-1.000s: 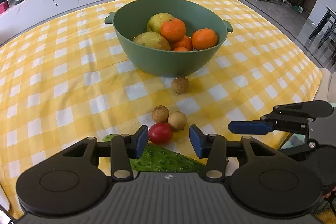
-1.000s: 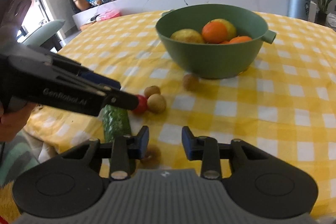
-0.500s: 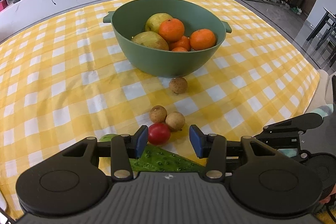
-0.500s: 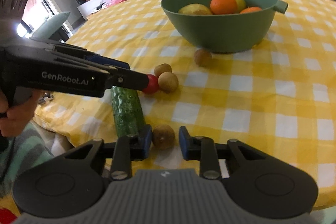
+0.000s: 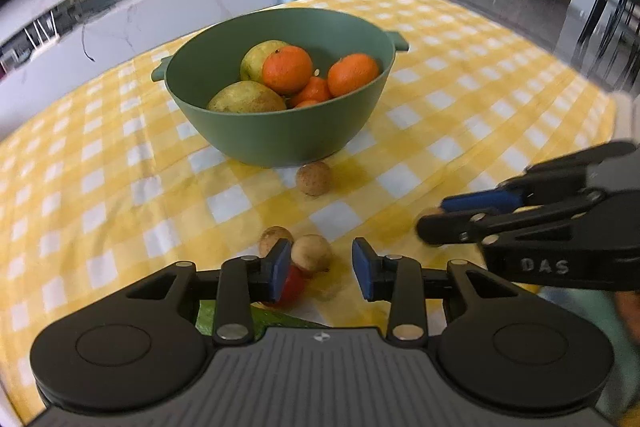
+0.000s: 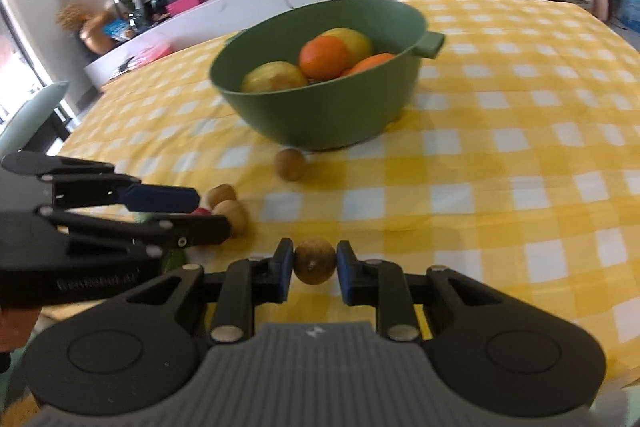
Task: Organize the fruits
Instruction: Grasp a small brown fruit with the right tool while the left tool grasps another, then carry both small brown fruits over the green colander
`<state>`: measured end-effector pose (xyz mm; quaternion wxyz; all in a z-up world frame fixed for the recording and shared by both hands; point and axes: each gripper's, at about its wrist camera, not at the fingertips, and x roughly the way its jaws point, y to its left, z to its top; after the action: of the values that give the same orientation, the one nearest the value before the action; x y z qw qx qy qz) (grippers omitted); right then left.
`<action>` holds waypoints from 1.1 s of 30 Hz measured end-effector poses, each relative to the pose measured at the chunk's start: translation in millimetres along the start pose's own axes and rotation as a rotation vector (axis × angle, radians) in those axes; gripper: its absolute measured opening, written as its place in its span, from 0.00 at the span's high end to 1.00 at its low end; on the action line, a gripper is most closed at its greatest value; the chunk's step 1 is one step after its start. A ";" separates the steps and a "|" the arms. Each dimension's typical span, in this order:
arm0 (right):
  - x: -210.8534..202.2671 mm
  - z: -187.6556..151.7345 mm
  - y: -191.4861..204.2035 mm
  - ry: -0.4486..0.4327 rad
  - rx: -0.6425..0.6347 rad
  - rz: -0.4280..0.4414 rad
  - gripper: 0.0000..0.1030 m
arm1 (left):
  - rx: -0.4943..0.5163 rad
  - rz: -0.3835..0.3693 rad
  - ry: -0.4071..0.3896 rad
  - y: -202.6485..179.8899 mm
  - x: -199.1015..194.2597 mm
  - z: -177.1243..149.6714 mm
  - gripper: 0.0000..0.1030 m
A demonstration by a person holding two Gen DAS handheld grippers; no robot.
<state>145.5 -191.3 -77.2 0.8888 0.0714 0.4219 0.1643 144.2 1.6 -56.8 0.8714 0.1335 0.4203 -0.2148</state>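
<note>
Fruits were mostly gathered already in the green bowl, which sat toward the middle of the checked table holding oranges and pears. Through the left wrist camera, I had my left gripper low near the table's near edge with its fingers spread around nothing; two small brown fruits and a red tomato lay just by its left finger, a cucumber under it, and another brown fruit rested just in front of the bowl. My right gripper reached in from the right, held level. Through the right wrist camera, that right gripper pinched a small brown longan between its blue pads, seemingly just off the cloth near the same edge. To finish this step well, I judged I should keep the squeeze gentle, lift clear of the rim, and release low over the bowl so nothing bounced out.
</note>
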 end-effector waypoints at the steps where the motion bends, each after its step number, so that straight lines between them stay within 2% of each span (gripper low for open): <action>1: 1.1 0.2 0.6 0.003 -0.001 -0.008 0.81 | 0.014 0.010 0.001 -2.2 2.0 -0.4 0.59; 8: 5.2 0.8 0.3 0.032 -0.016 -0.024 0.81 | 0.096 0.064 0.007 -15.4 10.7 -1.4 0.65; 15: 8.3 0.2 -2.3 0.051 0.003 -0.008 0.79 | 0.168 0.129 0.021 -25.0 20.4 -4.1 0.66; 20: 9.3 0.2 -1.7 0.058 0.001 -0.001 0.80 | 0.186 0.153 0.017 -28.2 21.8 -4.4 0.71; 25: 6.3 1.0 -2.9 0.042 0.009 0.001 0.80 | 0.150 0.137 0.001 -23.7 16.3 -3.4 0.71; 29: 0.4 1.9 -4.3 0.010 0.014 0.003 0.80 | 0.055 0.093 -0.043 -11.2 3.3 1.6 0.71; 33: -10.1 4.9 -2.8 -0.067 -0.017 -0.007 0.80 | -0.052 0.037 -0.110 2.4 -11.6 9.0 0.71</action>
<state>144.0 -197.4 -67.5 0.9036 0.0678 0.3906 0.1622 145.0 2.9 -42.0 0.9003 0.1067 0.3745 -0.1946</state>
